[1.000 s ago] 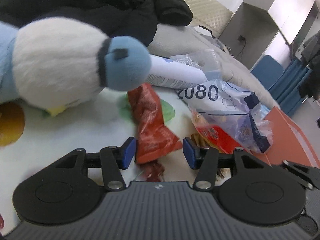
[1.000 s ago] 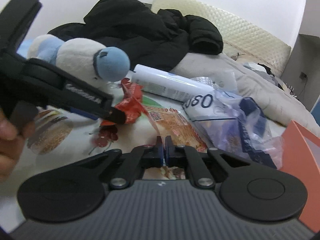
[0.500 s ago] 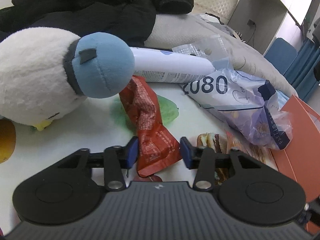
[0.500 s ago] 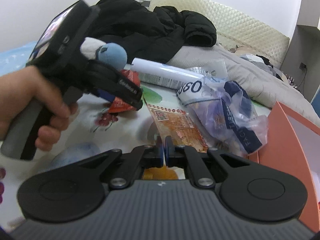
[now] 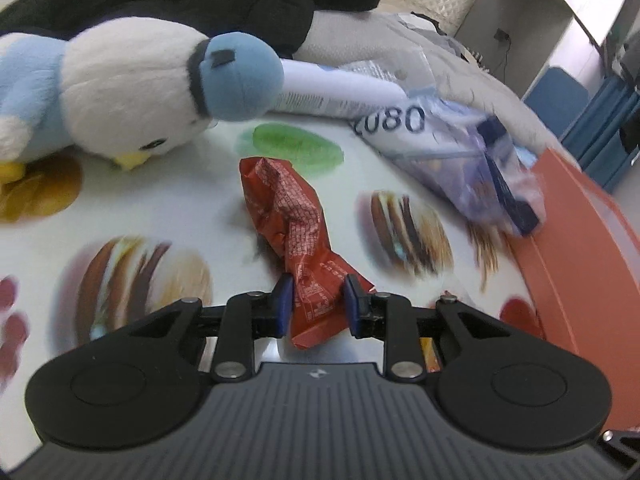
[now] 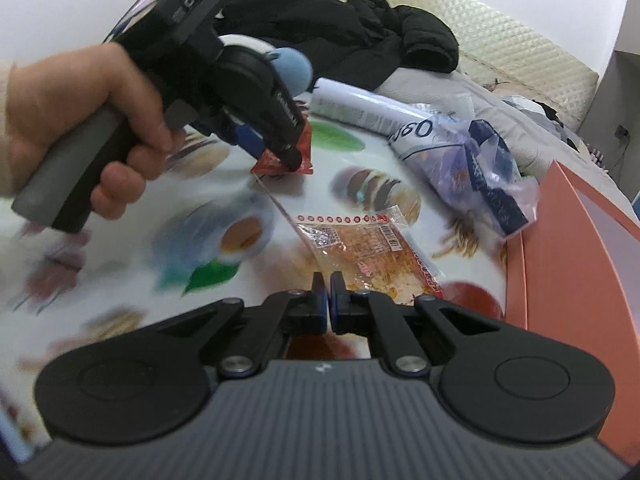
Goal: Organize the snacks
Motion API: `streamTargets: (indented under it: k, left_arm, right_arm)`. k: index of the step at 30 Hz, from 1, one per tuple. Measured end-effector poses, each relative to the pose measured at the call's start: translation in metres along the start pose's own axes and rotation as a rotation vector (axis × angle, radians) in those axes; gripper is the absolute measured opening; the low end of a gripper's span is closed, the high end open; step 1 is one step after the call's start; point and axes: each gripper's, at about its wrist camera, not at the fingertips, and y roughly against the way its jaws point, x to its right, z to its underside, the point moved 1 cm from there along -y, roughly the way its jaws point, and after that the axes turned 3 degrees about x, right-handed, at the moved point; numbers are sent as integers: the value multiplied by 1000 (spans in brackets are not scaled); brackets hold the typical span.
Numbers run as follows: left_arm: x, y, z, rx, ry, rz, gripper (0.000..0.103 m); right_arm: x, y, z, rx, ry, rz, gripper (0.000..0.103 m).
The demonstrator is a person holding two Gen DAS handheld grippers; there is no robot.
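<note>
Snacks first, left wrist view: red snack packet [image 5: 294,236] sits between the left gripper [image 5: 316,300] fingers, near end pinched between the blue pads [image 5: 285,299], rest trailing forward over the printed tablecloth [image 5: 168,216]; jaws closed on it but not fully together, the crumpled foil fills the gap. Risk, as I judge it: grip is only on the tail end, slick foil, so a quick swing could let it slide out or twist. Ahead-left of the claw the plush bird [image 5: 132,84] lies close, a white tube [image 5: 340,94] beyond it, a blue-printed plastic bag [image 5: 460,160] ahead-right; the orange box [image 5: 576,240] wall stands right of the claw. Open room is straight ahead and left on bare cloth; the path right is tight because the box rim could catch the dangling packet. View is blurred, so exact contact with the cloth cannot be told. Right wrist view: right gripper [image 6: 327,300] has its fingers pressed together, nothing visibly between them, though the clear orange snack pouch [image 6: 368,252] lies just ahead, touching or nearly so, cannot tell. Left gripper [image 6: 280,148] with the hand [image 6: 80,120] holding it is up-left, red packet [image 6: 298,152] in its tip. Risk: both claws head for the same orange box [image 6: 580,240] on the right and could collide, or knock the plastic bag [image 6: 472,168] leaning at the box edge. Free room is left and centre.
</note>
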Motion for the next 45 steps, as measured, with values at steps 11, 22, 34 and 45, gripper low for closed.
streamTargets:
  k: [11, 22, 34, 45]
  left_arm:
    - [13, 73, 68, -63, -31, 13, 31]
    - [37, 139, 123, -80, -30, 51, 31]
    - [54, 157, 144, -127, -51, 98, 31]
    - [43, 163, 136, -84, 43, 98, 70]
  right_arm:
    - [-33, 73, 43, -45, 60, -81, 4]
    - [-41, 122, 68, -57, 113, -96, 5]
    - [-9, 140, 93, -120, 43, -91, 8]
    - [13, 153, 87, -140, -173, -126, 90]
